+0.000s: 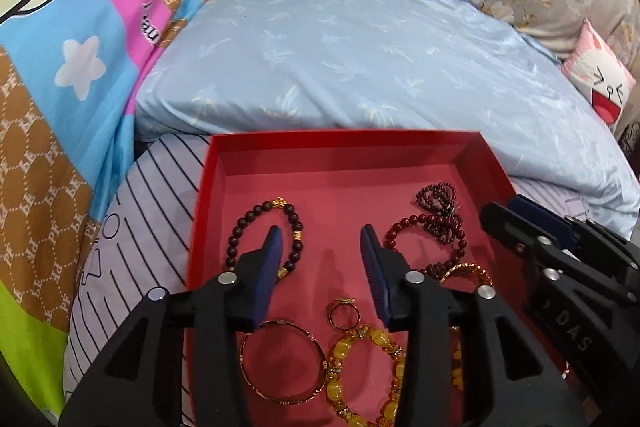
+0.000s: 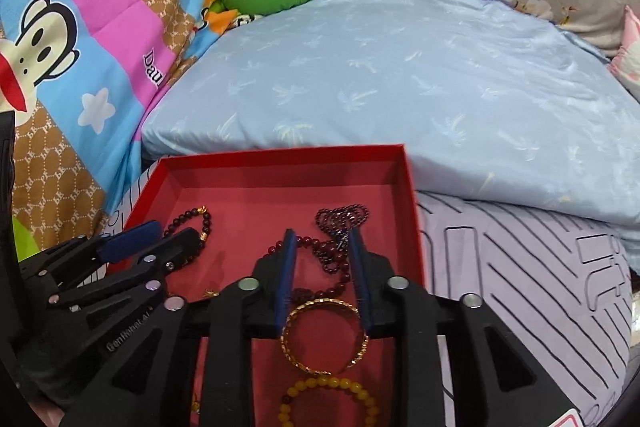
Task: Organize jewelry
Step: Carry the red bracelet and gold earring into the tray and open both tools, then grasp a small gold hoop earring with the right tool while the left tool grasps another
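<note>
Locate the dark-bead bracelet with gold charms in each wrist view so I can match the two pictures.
Left wrist view: the dark-bead bracelet lies on the left of the red tray, around the tip of the left finger of the left gripper.
Right wrist view: it shows upper left in the tray, partly hidden behind the left gripper.
Shared landmark: the tangled dark red bead strand near the tray's far right corner.

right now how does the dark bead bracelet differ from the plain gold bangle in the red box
The dark bead bracelet is strung from dark round beads with a few gold accents; the gold bangle is one thin smooth metal hoop. The bracelet lies farther back in the red box, the bangle nearer the camera. Both lie flat on the left, loose, with neither tongs holding them.
</note>
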The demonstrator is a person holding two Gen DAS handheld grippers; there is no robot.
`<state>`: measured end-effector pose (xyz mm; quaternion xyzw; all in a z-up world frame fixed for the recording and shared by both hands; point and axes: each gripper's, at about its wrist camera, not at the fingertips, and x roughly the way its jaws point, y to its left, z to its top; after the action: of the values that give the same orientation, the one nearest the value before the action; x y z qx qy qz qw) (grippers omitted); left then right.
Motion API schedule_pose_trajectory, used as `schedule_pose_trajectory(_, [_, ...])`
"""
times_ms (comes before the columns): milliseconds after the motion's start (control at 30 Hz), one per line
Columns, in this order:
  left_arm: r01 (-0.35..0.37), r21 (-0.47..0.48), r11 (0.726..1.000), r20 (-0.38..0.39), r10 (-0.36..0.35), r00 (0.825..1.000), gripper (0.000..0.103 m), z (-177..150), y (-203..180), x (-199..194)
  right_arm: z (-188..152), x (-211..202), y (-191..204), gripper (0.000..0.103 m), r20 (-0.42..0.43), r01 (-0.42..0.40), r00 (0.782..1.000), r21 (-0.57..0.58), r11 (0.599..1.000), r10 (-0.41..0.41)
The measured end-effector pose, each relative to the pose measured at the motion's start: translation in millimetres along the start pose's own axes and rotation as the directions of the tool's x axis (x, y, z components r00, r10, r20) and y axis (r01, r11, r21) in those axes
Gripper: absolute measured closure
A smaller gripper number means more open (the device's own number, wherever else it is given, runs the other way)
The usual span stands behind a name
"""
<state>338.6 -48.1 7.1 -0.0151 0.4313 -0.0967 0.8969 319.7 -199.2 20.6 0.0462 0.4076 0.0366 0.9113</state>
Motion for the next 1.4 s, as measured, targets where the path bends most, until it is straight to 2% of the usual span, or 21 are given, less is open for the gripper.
schedule_pose_trajectory(267, [-0.008, 0.008, 1.000, 0.048, 0.007, 0.999, 0.061, -9, 6, -39, -12, -53, 2, 0.072, 0.064, 0.003, 0.998, -0.035, 0.999, -0.001])
schedule_pose_trajectory(700, [-0.034, 0.049, 0.998, 0.083, 0.030, 0.996, 0.061, -53, -7, -113, -65, -122, 16, 0.072, 0.067, -0.021, 0.997, -0.038, 0.999, 0.023])
schedule_pose_trajectory(1000, [-0.034, 0.047, 0.998, 0.062, 0.031, 0.998, 0.060, -94, -10, -147, -116, -162, 17, 0.072, 0.040, -0.049, 0.998, -0.004, 0.999, 0.050])
schedule_pose_trajectory(1133, [-0.037, 0.043, 0.998, 0.051, 0.035, 0.998, 0.060, -114, -9, -156, -141, -174, 15, 0.072, 0.025, -0.033, 0.999, -0.003, 0.999, 0.033])
schedule_pose_trajectory(1400, [-0.038, 0.023, 0.999, -0.014, 0.039, 0.999, 0.060, -159, 2, -160, -192, -179, 8, 0.072, -0.049, -0.028, 0.998, 0.029, 0.999, 0.029])
